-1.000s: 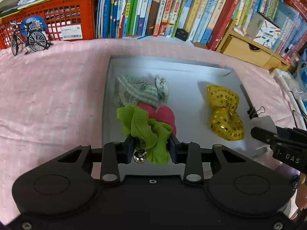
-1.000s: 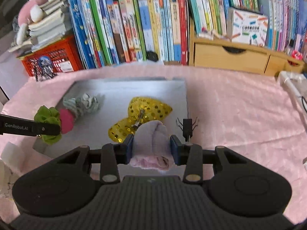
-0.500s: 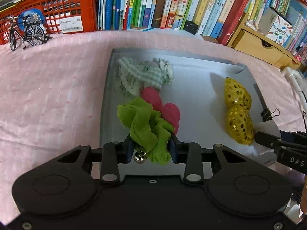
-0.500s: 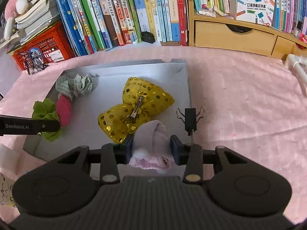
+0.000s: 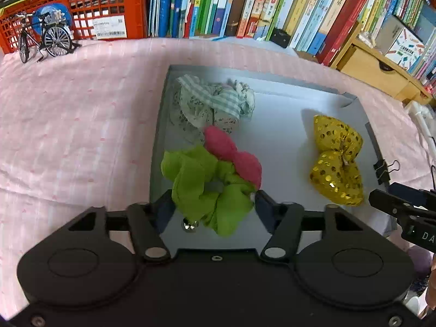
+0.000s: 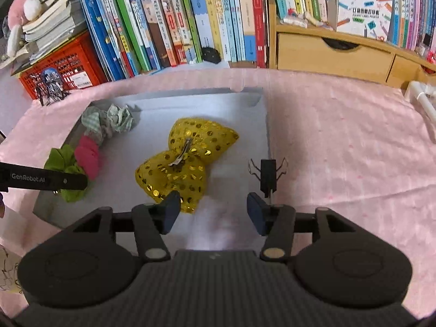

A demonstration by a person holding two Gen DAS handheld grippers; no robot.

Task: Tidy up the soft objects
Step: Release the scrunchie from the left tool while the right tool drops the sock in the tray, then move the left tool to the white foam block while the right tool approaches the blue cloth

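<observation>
I am watching both claws letting go at once. The left claw [image 5: 214, 204] has just been opening; the green scrunchie [image 5: 207, 185] is lying slack between its spread jaws on the grey tray [image 5: 278, 114], no longer pinched. The right claw [image 6: 214, 209] has also just been opening and now stands wide with nothing between its jaws. The pale sock it was clamping half a second ago is gone from view, dropped by my reckoning. The gold sequin bow [image 6: 182, 160] is lying just ahead of it.

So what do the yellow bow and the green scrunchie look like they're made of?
Yellow bow: apparently padded fabric covered in shiny gold sequins, which glint in round spots. Green scrunchie: thin matte cloth, judging by its soft gathered folds.
</observation>
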